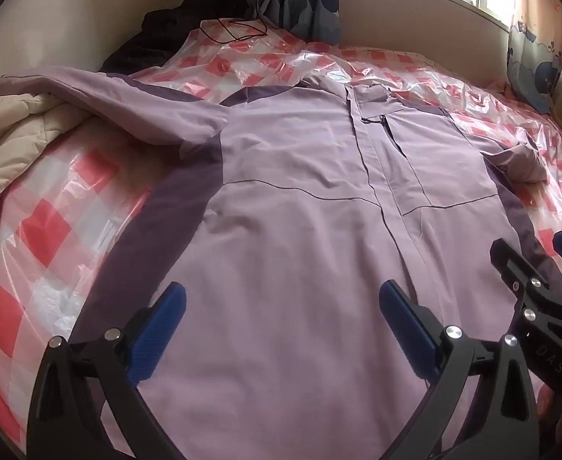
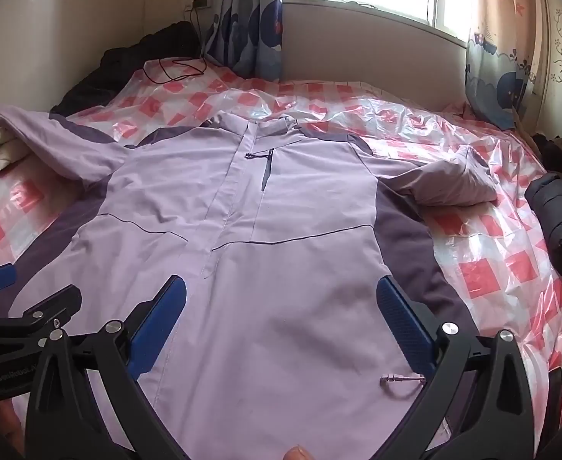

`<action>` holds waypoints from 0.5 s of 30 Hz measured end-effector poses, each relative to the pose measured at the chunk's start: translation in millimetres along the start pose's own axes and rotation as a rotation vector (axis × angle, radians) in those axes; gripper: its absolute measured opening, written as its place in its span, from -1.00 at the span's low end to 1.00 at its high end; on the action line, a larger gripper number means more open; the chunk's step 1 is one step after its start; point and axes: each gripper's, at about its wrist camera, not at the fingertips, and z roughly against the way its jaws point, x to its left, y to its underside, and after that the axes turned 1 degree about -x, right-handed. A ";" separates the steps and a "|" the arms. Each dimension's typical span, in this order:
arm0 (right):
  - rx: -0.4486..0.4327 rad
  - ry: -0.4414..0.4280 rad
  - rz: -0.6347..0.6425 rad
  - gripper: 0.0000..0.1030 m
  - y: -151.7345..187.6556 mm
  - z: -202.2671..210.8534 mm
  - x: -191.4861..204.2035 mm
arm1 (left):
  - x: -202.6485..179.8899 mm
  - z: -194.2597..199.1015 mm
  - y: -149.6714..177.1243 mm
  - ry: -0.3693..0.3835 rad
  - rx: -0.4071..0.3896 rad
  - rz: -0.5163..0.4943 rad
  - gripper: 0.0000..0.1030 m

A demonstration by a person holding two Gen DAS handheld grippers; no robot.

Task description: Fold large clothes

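Left gripper [image 1: 281, 306]: black angular frame arms are carrying two blue fingers with ribbed, textured pads [image 1: 157, 329]. Round silver screw heads [image 1: 453, 331] are showing at the finger pivots.

Right gripper [image 2: 281, 303]: same build, with black struts having triangular cut-outs, blue ribbed pads [image 2: 405, 329] and silver screws [image 2: 449, 327]. In the left wrist view, white letters "DAS" are showing on its black body; in the right wrist view, faint white lettering, partly unreadable, is showing on the left unit's side.

A fingertip [image 2: 298, 453] is peeking in at the bottom edge.
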 end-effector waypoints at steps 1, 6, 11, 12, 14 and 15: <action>0.009 -0.001 -0.001 0.87 0.8 -1.9 -1.4 | -1.0 -2.1 0.3 -0.002 0.008 -0.003 0.88; 0.020 0.011 -0.007 0.87 1.3 -4.9 -6.8 | -7.8 -4.0 2.0 -0.025 0.014 -0.027 0.88; 0.042 0.012 -0.023 0.87 1.1 -8.6 -12.6 | -8.8 -5.7 0.9 -0.032 0.014 -0.017 0.88; 0.044 0.012 -0.025 0.87 1.1 -8.6 -13.4 | -8.5 -6.5 -0.1 -0.032 0.016 -0.013 0.88; 0.042 0.012 -0.029 0.87 1.1 -7.5 -14.9 | -8.2 -8.2 -1.5 -0.027 0.019 -0.002 0.88; 0.042 0.009 -0.030 0.87 0.9 -7.2 -15.7 | -8.3 -9.1 -2.1 -0.029 0.020 0.003 0.88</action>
